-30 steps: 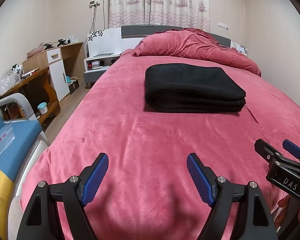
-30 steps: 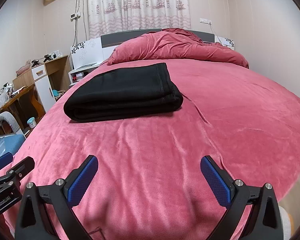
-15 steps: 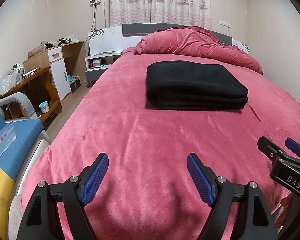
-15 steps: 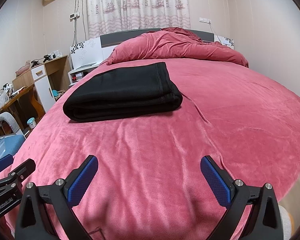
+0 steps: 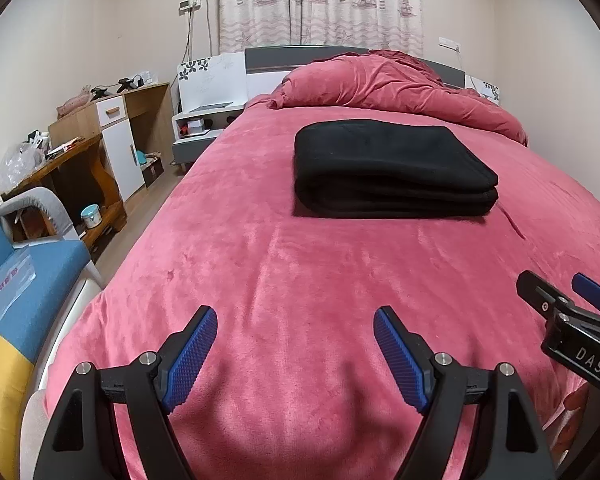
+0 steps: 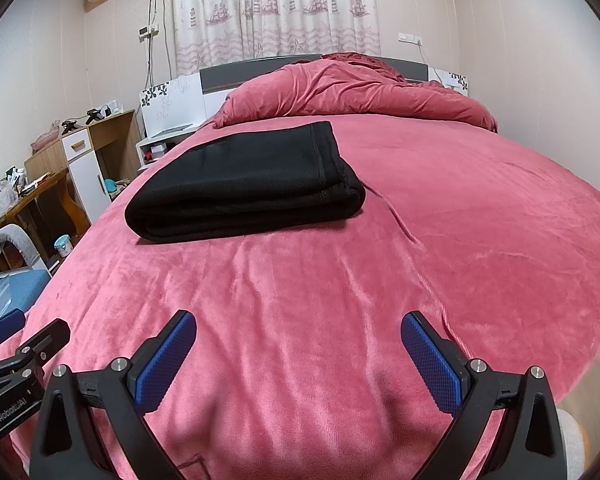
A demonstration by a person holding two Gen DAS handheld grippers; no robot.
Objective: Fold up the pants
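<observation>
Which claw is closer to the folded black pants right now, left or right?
Neither clearly: both the left claw and the right claw hang open at the foot of the bed, well short of the folded pants. The pants lie nearer the left side.

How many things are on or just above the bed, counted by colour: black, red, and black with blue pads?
Black: 1, the folded pants
Red: 1, the bunched duvet
Black with blue pads: 2, the left hand-held gripper and the right hand-held gripper
Total: 4
</observation>
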